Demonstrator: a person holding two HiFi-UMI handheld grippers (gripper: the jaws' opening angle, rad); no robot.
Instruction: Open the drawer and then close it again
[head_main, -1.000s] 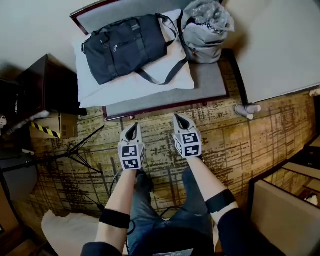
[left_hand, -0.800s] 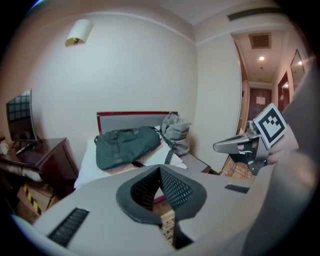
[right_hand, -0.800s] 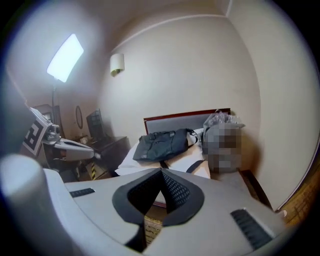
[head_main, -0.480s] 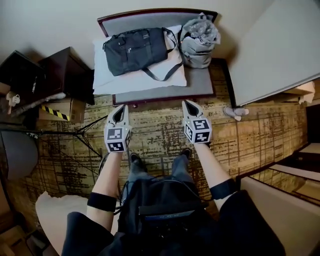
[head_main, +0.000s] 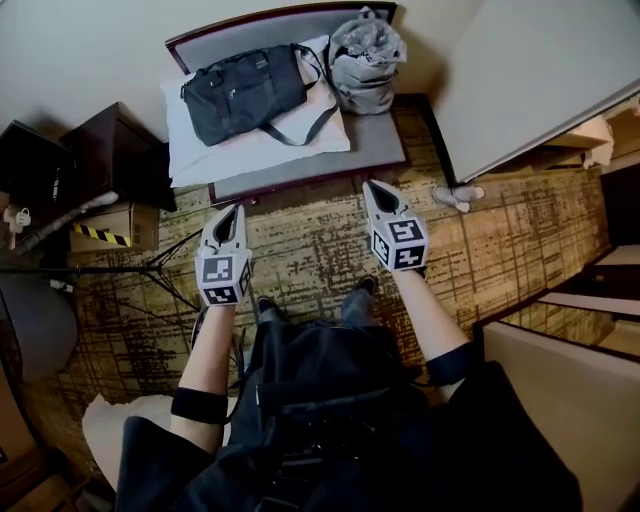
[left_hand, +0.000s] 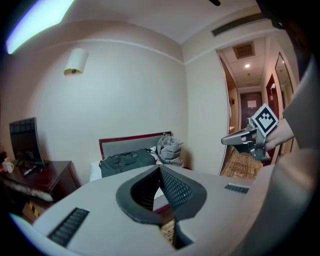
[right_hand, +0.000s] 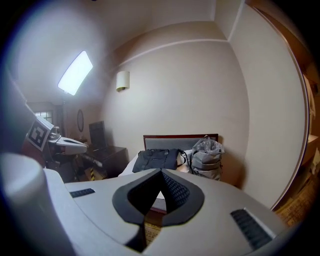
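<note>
Both tools are held out in front of the person, side by side and apart from each other. The left gripper (head_main: 233, 211) has its jaws pressed together on nothing, and the right gripper (head_main: 374, 188) likewise, so neither carries anything. Just ahead of both tips lies a grey padded bench (head_main: 378, 150) bearing a black duffel bag (head_main: 243, 90) and a grey backpack (head_main: 365, 62). No drawer front can be made out in any view. Its likeliest home is the dark wooden desk (head_main: 112, 160), off to the left of the left gripper and well apart from it. A drawer there would probably be rigid and slide stiffly on runners — best taken by its handle or the front's lower lip, with the jaws opened first.
</note>
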